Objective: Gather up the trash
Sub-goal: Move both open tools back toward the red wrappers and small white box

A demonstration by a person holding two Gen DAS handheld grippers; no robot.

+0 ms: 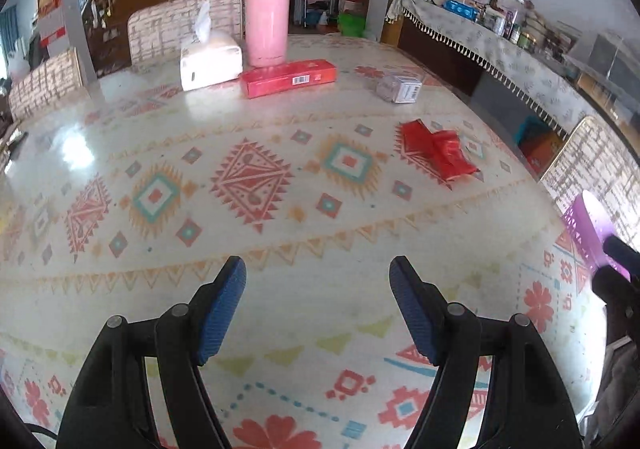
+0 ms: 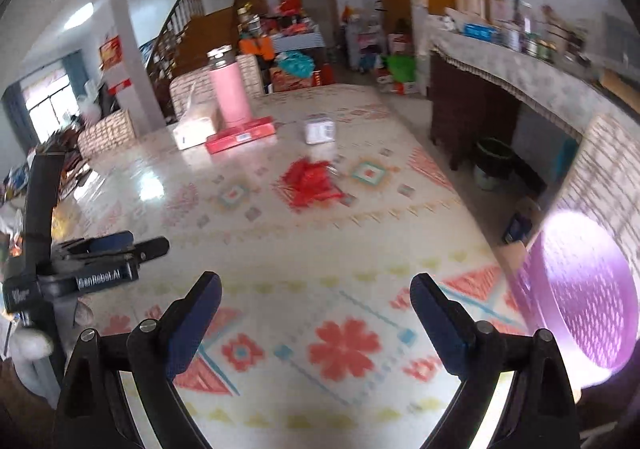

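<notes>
A crumpled red wrapper (image 1: 436, 153) (image 2: 310, 183) lies on the patterned tablecloth (image 1: 280, 233), right of the middle. A purple perforated basket (image 1: 586, 225) (image 2: 580, 297) stands at the table's right edge. My left gripper (image 1: 318, 263) hangs open over the near cloth, well short of the wrapper, with nothing between its blue pads (image 1: 224, 305). My right gripper (image 2: 316, 283) is wide open and empty, just left of the basket. The right wrist view, which is blurred, shows the left gripper (image 2: 136, 245) from the side at the left.
At the far end stand a pink flask (image 1: 267, 25), a white tissue pack (image 1: 210, 63), a long red box (image 1: 288, 79) and a small clear box (image 1: 400, 88). Chairs (image 1: 180, 29) ring the table. A dark bin (image 2: 494, 165) sits on the floor by the sideboard (image 1: 500, 45).
</notes>
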